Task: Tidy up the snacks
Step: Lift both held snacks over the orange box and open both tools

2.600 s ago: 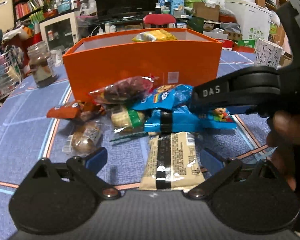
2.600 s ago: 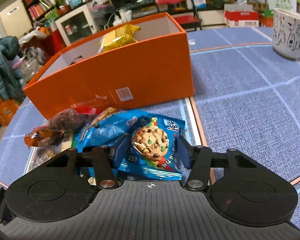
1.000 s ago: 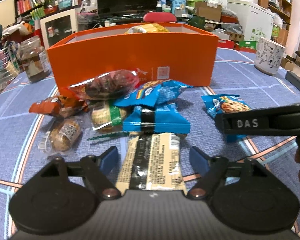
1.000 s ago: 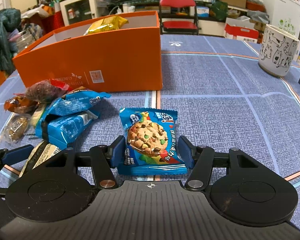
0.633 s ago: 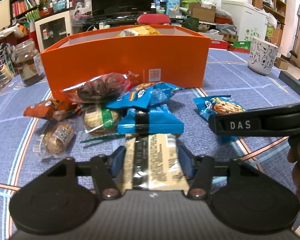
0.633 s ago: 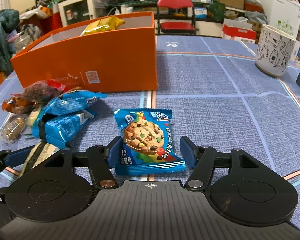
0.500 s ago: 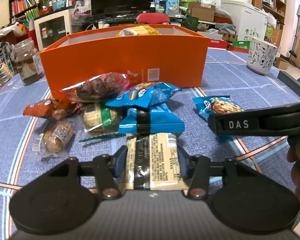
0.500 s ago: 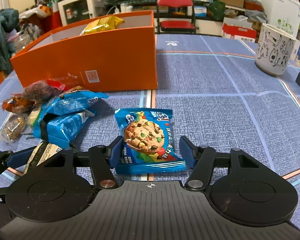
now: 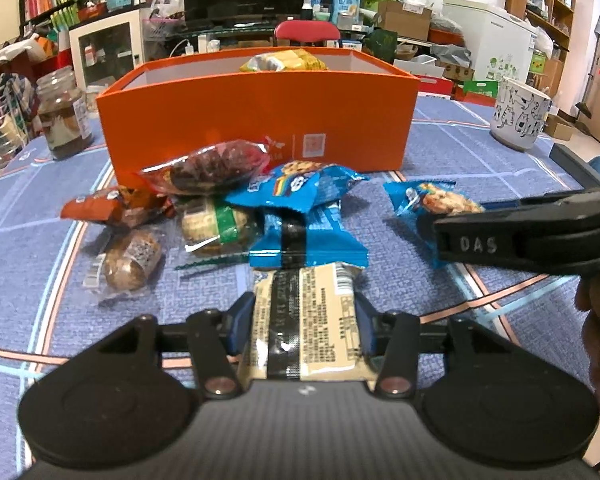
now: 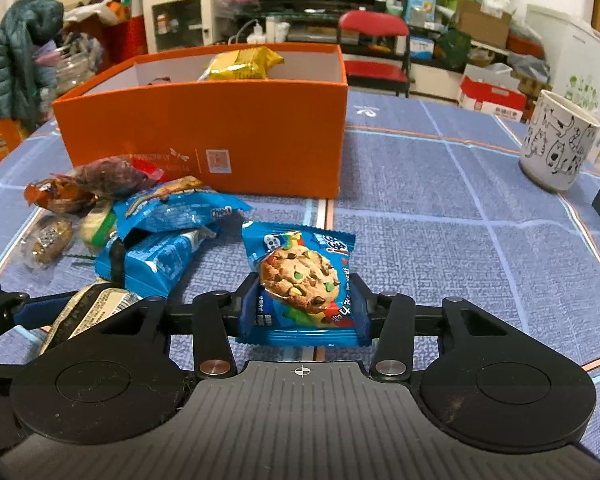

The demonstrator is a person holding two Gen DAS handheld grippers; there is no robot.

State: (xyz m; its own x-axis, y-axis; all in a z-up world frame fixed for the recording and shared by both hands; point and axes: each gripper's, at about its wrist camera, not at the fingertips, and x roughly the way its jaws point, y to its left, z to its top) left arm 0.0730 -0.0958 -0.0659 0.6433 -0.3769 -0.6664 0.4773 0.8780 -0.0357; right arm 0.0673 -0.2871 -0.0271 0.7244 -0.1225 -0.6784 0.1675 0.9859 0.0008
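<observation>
Snacks sit between both sets of fingers at once, which is why my two hands are parked so low and close to the surface. My right gripper (image 10: 303,306) has just been closing, and its fingers (image 10: 247,300) now pinch the cookie packet (image 10: 300,276) by its two long edges; the wrapper bulges a little between them, so I judge the hold real. The packet lies apart from the heap, which I read as the reason a clean side-on pinch works here.

My left gripper (image 9: 303,322) is clamped the same way on the cream bar packet (image 9: 304,320), which lies lengthwise between its fingers (image 9: 242,320) with its far end touching the blue wafer packet (image 9: 304,236) just ahead. It is the nearest piece of the pile, so taking it disturbs nothing else.

Beyond the left fingertips the rest waits in a loose cluster: another blue cookie packet (image 9: 300,190), a dark red bag (image 9: 212,168), a green-banded cake (image 9: 216,226), a small clear-wrapped cake (image 9: 130,258) and a brown packet (image 9: 112,208).

Further ahead of both stands the orange box (image 10: 220,128), open-topped, a yellow packet (image 10: 242,64) already inside; I take it as the destination. A patterned mug (image 10: 558,148) stands well off to the right of my right fingers, a jar (image 9: 64,114) to the left of my left ones.
</observation>
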